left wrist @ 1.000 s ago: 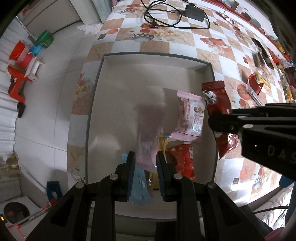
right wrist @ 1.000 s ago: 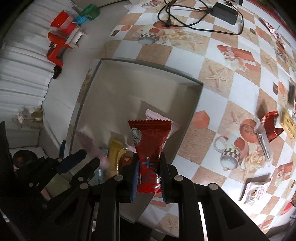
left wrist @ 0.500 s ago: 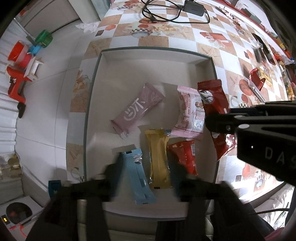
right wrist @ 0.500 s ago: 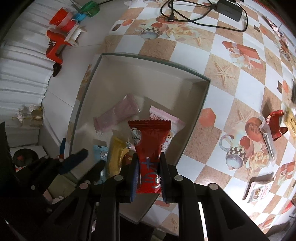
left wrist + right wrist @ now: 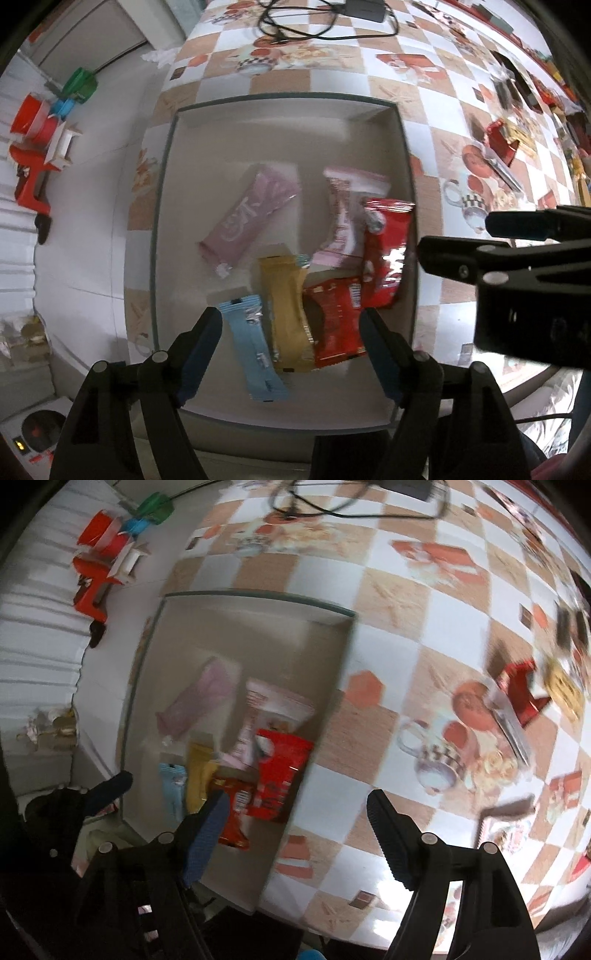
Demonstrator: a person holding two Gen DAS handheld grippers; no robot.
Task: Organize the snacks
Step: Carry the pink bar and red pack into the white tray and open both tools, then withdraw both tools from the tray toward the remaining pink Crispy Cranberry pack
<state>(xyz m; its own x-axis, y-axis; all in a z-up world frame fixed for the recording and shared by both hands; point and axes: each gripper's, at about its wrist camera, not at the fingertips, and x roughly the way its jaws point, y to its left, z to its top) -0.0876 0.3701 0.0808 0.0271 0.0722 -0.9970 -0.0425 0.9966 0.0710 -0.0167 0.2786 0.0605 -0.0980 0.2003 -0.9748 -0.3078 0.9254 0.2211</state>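
A shallow beige tray [image 5: 280,110] holds several snack packs: a pink bar [image 5: 251,218], a pink-white packet [image 5: 347,218], a yellow bar [image 5: 288,314], a light-blue bar [image 5: 255,350], a red bar [image 5: 336,325] and a red pack [image 5: 386,254] at the tray's right wall. My left gripper [image 5: 291,350] is open and empty above the tray's near end. My right gripper [image 5: 295,834] is open and empty over the tray's right edge; it also shows in the left wrist view [image 5: 480,236]. The red pack [image 5: 280,771] lies in the tray [image 5: 258,602] just ahead of it.
More loose snacks lie on the checkered tablecloth at the right: a red wrapper [image 5: 521,690], a yellow pack [image 5: 565,690] and others [image 5: 502,140]. A black cable and adapter [image 5: 332,18] lie at the table's far side. Red and green items [image 5: 40,122] sit on the floor at the left.
My left gripper opened and dropped the pink bar into the tray. My right gripper then opened and released the red pack, which now lies at the tray's right wall.
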